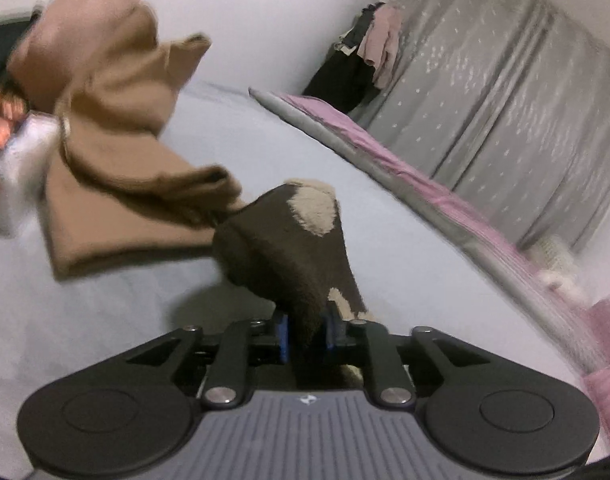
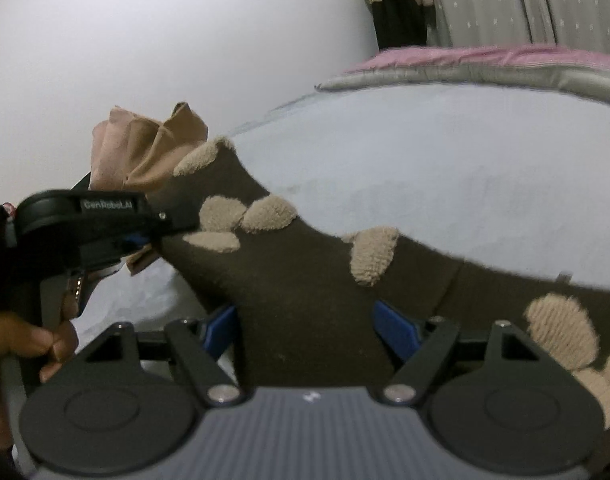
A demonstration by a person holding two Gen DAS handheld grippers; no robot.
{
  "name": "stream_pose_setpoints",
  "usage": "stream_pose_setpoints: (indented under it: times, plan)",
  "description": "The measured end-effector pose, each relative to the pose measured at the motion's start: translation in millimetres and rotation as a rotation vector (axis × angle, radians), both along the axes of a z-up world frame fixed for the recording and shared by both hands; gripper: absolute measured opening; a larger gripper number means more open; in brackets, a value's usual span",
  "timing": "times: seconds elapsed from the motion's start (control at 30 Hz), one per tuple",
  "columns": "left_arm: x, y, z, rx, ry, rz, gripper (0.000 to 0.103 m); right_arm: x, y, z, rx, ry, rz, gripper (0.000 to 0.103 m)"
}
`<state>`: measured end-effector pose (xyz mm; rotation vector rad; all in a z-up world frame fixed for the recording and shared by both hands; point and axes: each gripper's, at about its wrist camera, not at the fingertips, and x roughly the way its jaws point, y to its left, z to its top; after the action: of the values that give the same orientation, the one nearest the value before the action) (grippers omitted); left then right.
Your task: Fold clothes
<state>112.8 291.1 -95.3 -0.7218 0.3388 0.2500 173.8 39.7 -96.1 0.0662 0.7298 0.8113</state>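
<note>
A: Currently, where is the brown garment (image 2: 305, 280)?

B: Lifted above the pale bed sheet (image 2: 445, 168), spanning both tools. The left gripper (image 1: 305, 334) is clamped on one bunched end. The right gripper (image 2: 307, 324) has cloth between wide-set blue pads (image 2: 397, 326); whether they press it is unclear.

A: And nearby?

B: A tan garment (image 1: 117, 152), crumpled just beside it.

both grippers: black linkage arms, silver rivets, blue finger pads (image 2: 397, 330), ribbed grey body; left gripper (image 2: 145, 236) lettered "cenrobot.ai".
</note>
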Motion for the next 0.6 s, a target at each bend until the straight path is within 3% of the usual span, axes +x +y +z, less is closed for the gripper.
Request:
stream_pose_setpoints:
  times: [0.1, 0.17, 0.33, 0.5, 0.6]
  plan:
    - [-1.1, 30.3, -22.7, -0.273, -0.133, -0.013, 0.034, -4.8, 8.1, -2.2, -0.052, -0.015, 0.034, 0.081]
    - [0.2, 46.0, -35.9, -0.426, -0.183, 0.007, 0.034, -7.7, 10.3, -1.2, -0.064, -0.028, 0.046, 0.084]
    - [3.6, 62.4, -38.6, -0.474, -0.241, 0.054, 0.035, -5.4, 9.6, -1.3, -0.040, -0.015, 0.045, 0.084]
    - [13.5, 68.5, -35.6, -0.451, -0.262, 0.057, 0.039, -8.9, 7.4, -0.1, -0.038, -0.014, 0.044, 0.085]
    - [17.6, 79.2, -40.1, -0.514, -0.282, 0.057, 0.039, -4.9, 8.0, 1.1, -0.033, -0.011, 0.044, 0.085]
